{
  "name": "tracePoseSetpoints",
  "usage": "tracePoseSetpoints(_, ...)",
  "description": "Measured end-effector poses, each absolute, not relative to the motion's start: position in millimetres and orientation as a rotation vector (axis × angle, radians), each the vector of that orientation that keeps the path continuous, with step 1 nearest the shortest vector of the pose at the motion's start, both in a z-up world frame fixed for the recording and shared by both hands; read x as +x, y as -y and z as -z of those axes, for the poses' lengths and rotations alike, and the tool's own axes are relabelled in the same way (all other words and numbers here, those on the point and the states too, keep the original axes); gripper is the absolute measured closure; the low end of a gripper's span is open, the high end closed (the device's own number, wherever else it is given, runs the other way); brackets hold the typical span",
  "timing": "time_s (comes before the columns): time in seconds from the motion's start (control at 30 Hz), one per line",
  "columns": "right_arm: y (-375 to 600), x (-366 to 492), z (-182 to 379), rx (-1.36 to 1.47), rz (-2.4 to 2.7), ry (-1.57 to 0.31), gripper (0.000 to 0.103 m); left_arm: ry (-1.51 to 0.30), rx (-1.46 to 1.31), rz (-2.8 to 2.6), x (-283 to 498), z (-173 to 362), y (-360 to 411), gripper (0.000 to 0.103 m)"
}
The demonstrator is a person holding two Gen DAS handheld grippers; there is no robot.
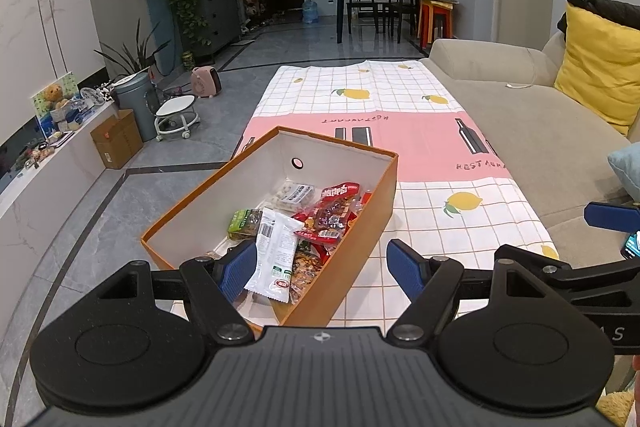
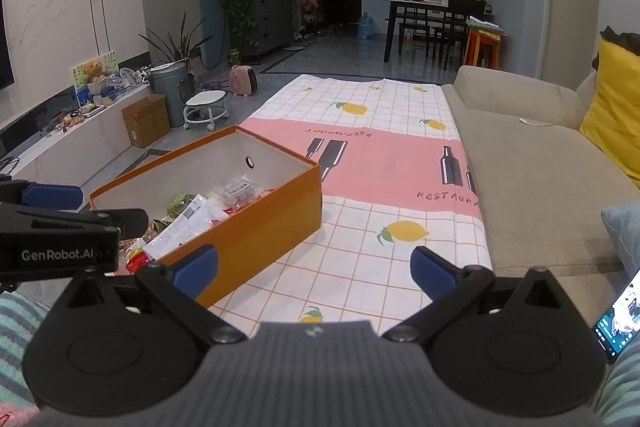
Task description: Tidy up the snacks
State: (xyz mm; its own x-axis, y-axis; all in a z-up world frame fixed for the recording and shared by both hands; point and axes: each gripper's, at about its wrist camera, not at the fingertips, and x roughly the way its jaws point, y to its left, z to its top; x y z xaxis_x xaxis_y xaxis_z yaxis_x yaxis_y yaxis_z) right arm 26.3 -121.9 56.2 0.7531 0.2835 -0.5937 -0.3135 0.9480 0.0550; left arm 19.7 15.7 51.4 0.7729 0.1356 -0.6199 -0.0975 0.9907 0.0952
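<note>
An open orange cardboard box (image 1: 352,251), white inside with a round hole in its far wall, sits at the near left edge of the counter (image 1: 424,227) and holds a loose heap of snack packets. A white packet (image 1: 276,251) with a barcode label lies on top toward 6 o'clock, a red crinkly packet (image 1: 334,215) at 3 o'clock of it, a green packet (image 1: 242,223) at 9 o'clock and a clear pouch of pale pieces (image 1: 292,195) at 12 o'clock, near the far wall. The left claw (image 1: 322,269) hangs over the box's near end, its blue-padded jaws spread wide and gripping nothing; the left pad overlaps the white packet in the view, though contact cannot be told. The right claw (image 2: 314,271) hovers wide apart and empty above bare cloth, at 3 o'clock of the box (image 2: 256,227). The counter wears a checked cloth printed with lemons, a pink band and black bottles. A beige fabric sofa (image 2: 536,163) with a yellow cushion (image 2: 616,131) runs along its right side; grey glossy floor tiles (image 1: 132,203) lie to the left.
</note>
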Motion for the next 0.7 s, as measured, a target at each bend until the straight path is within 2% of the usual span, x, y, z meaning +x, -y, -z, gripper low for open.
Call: tracePoseSetpoints(0.7, 124.1, 29.5, -52.1, -0.046, -0.314, -0.658, 0.004, -0.663, 0.059, -0.097, 20.1, -53.0, -15.8, 0.016)
